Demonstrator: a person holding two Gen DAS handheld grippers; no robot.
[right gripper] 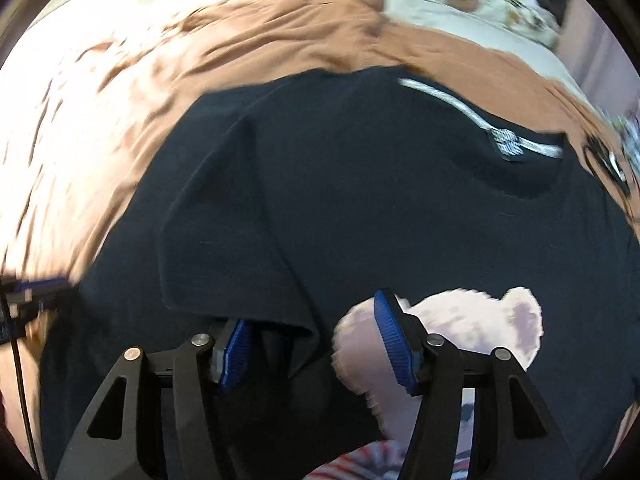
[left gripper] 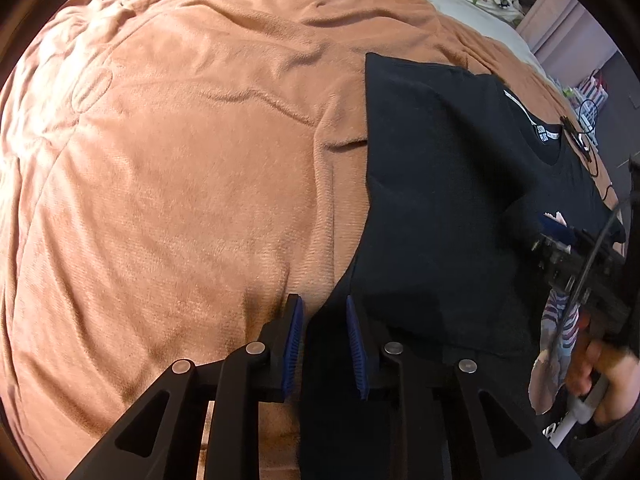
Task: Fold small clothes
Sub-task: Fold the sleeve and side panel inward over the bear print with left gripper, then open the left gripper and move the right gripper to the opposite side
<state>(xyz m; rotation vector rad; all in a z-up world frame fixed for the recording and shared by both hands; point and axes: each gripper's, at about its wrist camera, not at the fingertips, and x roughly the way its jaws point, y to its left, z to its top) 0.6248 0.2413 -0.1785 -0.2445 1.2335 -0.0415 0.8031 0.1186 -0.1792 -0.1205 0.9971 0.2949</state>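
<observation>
A black T-shirt lies spread on a rumpled tan blanket, one side already folded inward so that its edge runs straight ahead of the left gripper. That gripper points steeply down at the shirt's near corner; its blue pads stand a little apart with black cloth running between them, but whether they press on the cloth cannot be told.

Off to that gripper's right, a hand grips the handle of the second tool, which reaches over the shirt's far side.

Seen from the right gripper, the shirt fills the ground ahead and to both sides, collar and label up ahead to the right. A folded flap, a sleeve by its shape, lies just ahead of the left finger, its lower edge drooping into the gap. The right finger rests over a pale pink bear print on the shirt's front. The jaws stand wide and released, the pads pressing on nothing.

Beyond the blanket, ahead of both tools, sits cream bedding with a cartoon pattern, blurred in the right view.
</observation>
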